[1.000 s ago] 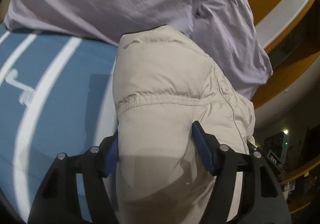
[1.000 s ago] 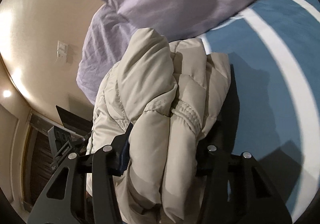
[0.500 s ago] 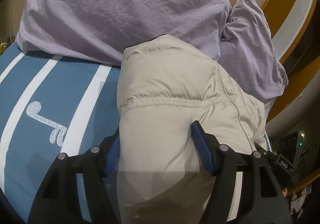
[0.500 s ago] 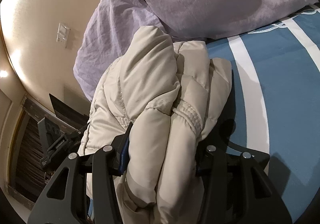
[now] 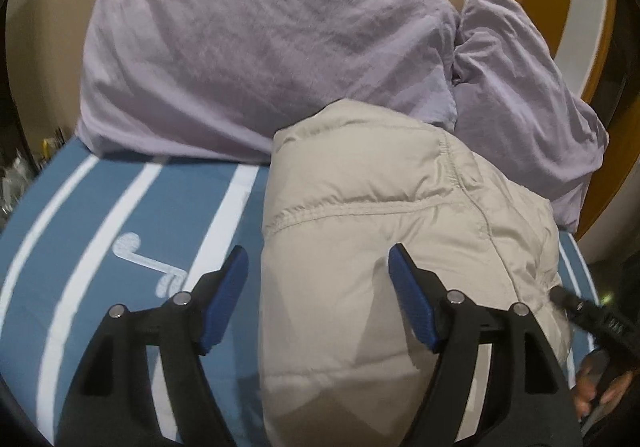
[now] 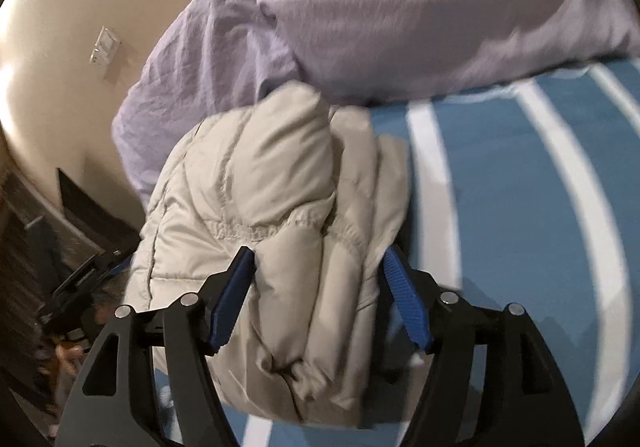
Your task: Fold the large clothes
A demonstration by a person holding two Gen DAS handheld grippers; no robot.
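A folded beige puffer jacket [image 5: 380,231] lies as a thick bundle on the blue bed cover with white stripes [image 5: 100,231], its far end against the lilac pillows. My left gripper [image 5: 320,299] is open; its left blue pad stands clear of the jacket and the right pad is beside it. In the right wrist view the jacket [image 6: 276,215] lies between the blue pads of my right gripper [image 6: 320,295], which is open, with the pads at the bundle's sides and not squeezing it.
Two lilac pillows [image 5: 260,59] lie against the beige wall at the head of the bed; they also show in the right wrist view [image 6: 420,7]. A wooden headboard [image 5: 600,47] is at right. A wall switch [image 6: 105,51] is on the left wall.
Both grippers have opened and let go of the jacket bundle, which now rests on the bed by the pillows. Both views have tilted toward the pillows.
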